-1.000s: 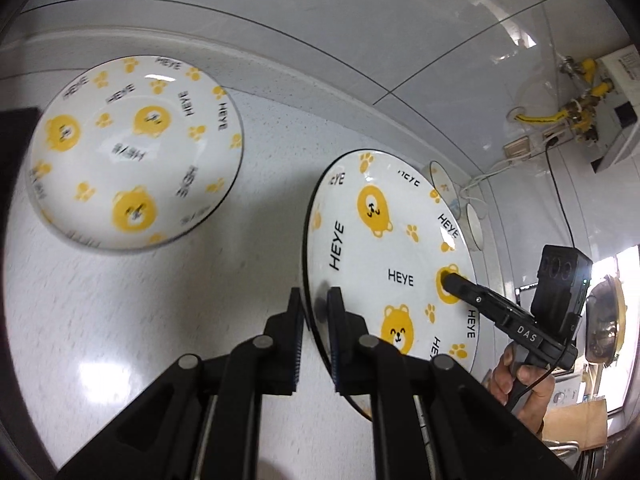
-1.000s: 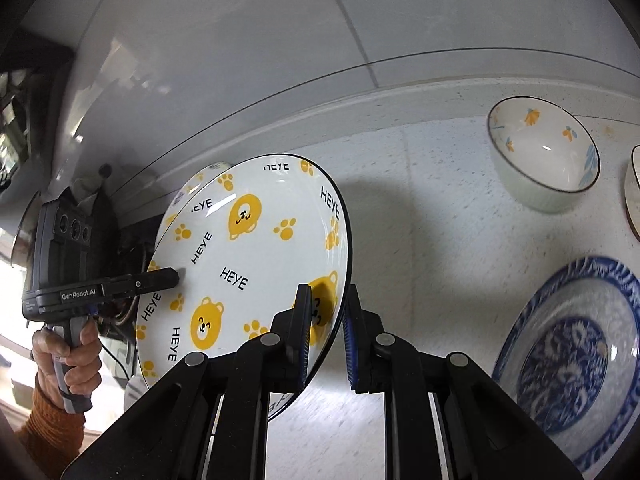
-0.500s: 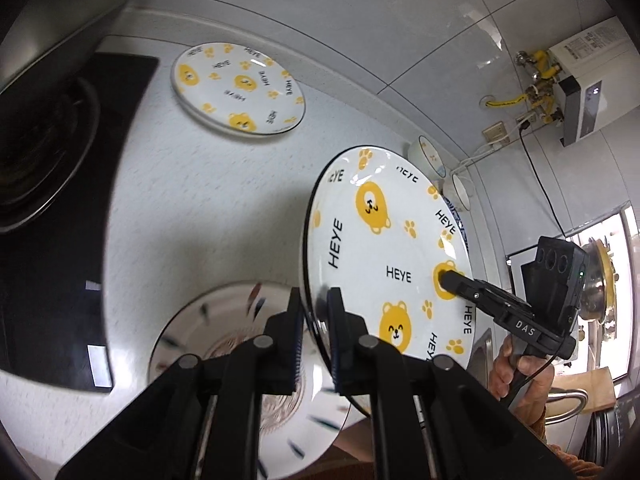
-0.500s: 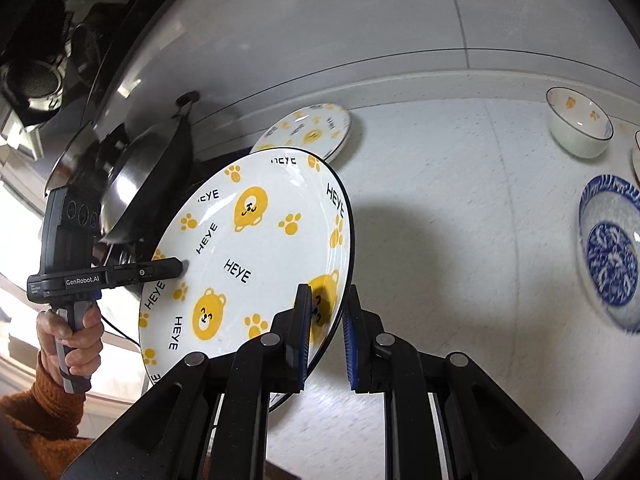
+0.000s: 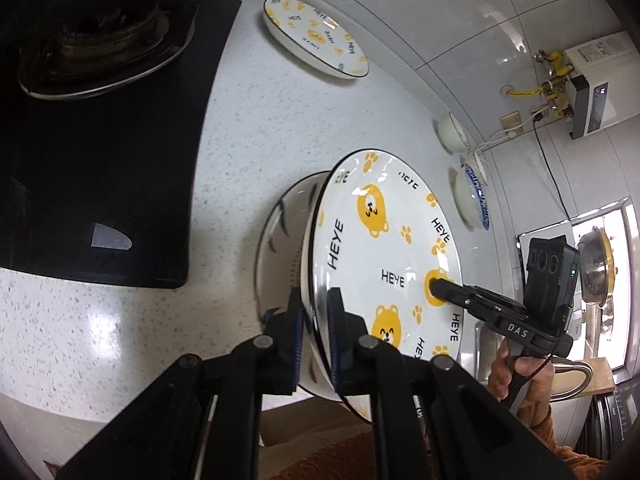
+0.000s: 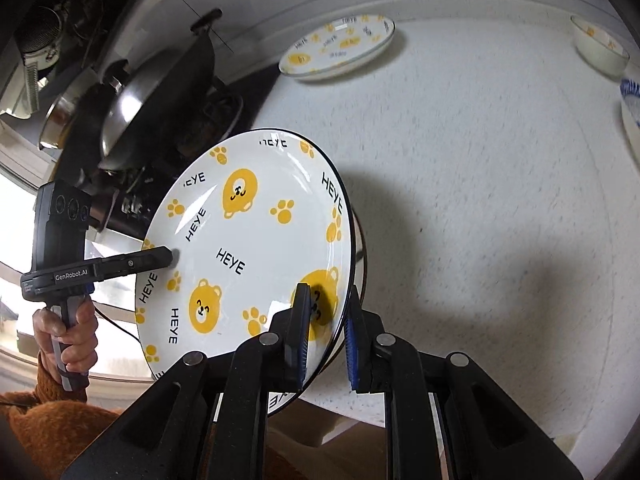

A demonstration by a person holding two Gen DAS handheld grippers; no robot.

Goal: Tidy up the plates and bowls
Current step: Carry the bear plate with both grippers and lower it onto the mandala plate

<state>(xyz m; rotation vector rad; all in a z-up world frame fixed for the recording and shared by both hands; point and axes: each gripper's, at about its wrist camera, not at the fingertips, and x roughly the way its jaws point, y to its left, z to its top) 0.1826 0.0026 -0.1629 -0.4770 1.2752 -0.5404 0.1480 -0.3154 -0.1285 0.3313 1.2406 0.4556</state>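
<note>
Both grippers hold one white plate (image 5: 384, 264) with yellow bears and "HEYE" lettering, tilted above the counter. My left gripper (image 5: 314, 308) is shut on its near rim in the left wrist view. My right gripper (image 6: 326, 308) is shut on the opposite rim of the bear plate (image 6: 248, 256). Each wrist view also shows the other gripper: the right gripper (image 5: 434, 286) and the left gripper (image 6: 168, 258) each grip the far rim. A white plate with dark markings (image 5: 280, 232) lies on the counter right under the held plate, mostly hidden. A second bear plate (image 5: 316, 36) (image 6: 340, 46) lies by the back wall.
A black cooktop (image 5: 100, 160) with a wok (image 6: 156, 96) on it lies to the left of the plates. A white bowl (image 5: 450, 134) (image 6: 600, 46) and a blue-patterned plate (image 5: 472, 200) (image 6: 632, 108) stand to the right. The counter's front edge (image 6: 360, 416) runs just below the grippers.
Both grippers carried the bear plate along the counter toward the cooktop. The plate with dark markings has come in beneath it, and the bowl and blue plate have receded to the right.
</note>
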